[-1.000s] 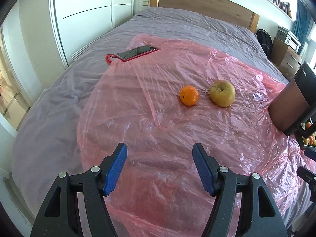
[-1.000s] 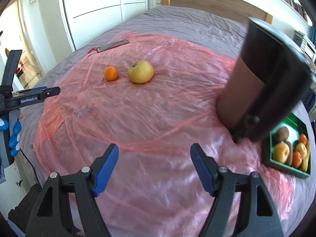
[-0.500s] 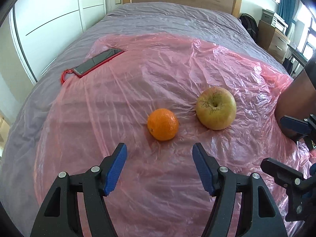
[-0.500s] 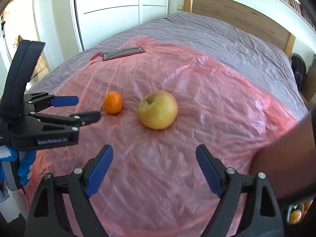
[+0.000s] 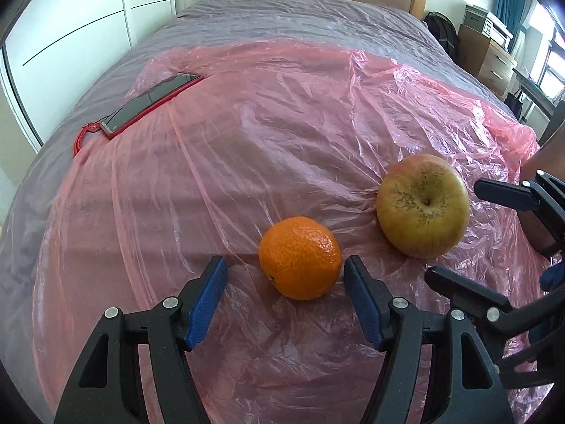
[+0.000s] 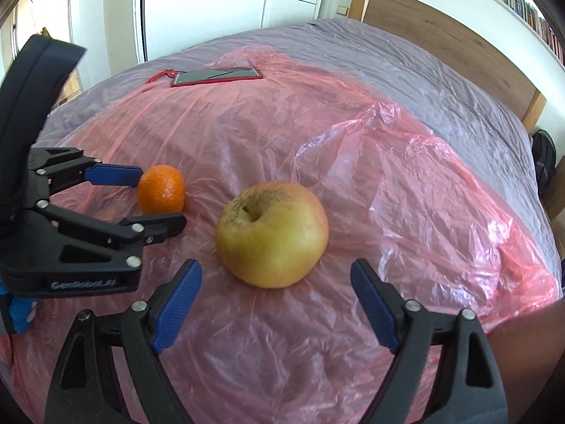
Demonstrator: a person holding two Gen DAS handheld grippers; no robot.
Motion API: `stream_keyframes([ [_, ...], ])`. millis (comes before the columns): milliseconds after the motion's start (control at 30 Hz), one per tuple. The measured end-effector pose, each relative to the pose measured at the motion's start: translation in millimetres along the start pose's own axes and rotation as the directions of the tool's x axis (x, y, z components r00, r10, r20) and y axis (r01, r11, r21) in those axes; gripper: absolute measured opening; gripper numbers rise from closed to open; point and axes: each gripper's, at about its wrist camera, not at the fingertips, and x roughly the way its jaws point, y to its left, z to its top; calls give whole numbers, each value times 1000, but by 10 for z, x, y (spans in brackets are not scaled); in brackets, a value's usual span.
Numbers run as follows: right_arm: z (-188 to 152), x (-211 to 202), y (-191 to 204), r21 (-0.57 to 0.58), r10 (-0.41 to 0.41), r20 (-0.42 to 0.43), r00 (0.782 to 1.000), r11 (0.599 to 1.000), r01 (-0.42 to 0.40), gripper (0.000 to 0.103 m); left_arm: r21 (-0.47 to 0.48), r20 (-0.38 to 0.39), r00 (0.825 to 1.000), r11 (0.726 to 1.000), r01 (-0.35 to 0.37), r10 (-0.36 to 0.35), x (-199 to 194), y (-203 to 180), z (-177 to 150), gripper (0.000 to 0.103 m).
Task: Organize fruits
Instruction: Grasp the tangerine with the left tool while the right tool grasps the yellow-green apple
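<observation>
Left tongs (image 5: 282,275) straddle orange (image 5: 300,258), untouched.

Readable only once: "GenRobot.AI" in pale letters along the black plastic left gripper (image 6: 160,199) body.

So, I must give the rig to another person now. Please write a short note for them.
Left claw: open, tips on either side of the mandarin, not pressing it.
Right claw: open, just short of the apple, holding nothing.
Both fruits lie side by side, apart, on the pink plastic sheet over the bed. A phone lies at the sheet's far edge.
Done: nothing picked up.
Left: grasp each fruit and put it away.
</observation>
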Motion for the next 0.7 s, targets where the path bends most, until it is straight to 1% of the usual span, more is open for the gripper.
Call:
stream_keyframes([
  [67,36,82,-17,0,1,-5,1000,1000,-1,103,4,3,1000,1000,4,-4,13,13,6,63],
  [133,62,152,-29,1,2,-9,1000,1000,-2,103,9,5,1000,1000,2,-2,26,22,9,60],
  [233,96,250,-46,11,16,-11,1000,1000,-16,103,-2,4,1000,1000,1,-1,51,82,20,60],
  [400,125,339,-21,-7,37,-12,999,999,-37,103,10,10,1000,1000,8,-8,61,122,3,56],
  [467,137,371,-15,-11,59,-10,998,998,-59,103,13,11,1000,1000,13,-14,69,138,-11,55],
  [700,139,452,-4,-15,61,-12,998,998,-61,103,20,14,1000,1000,15,-15,106,140,-39,54],
])
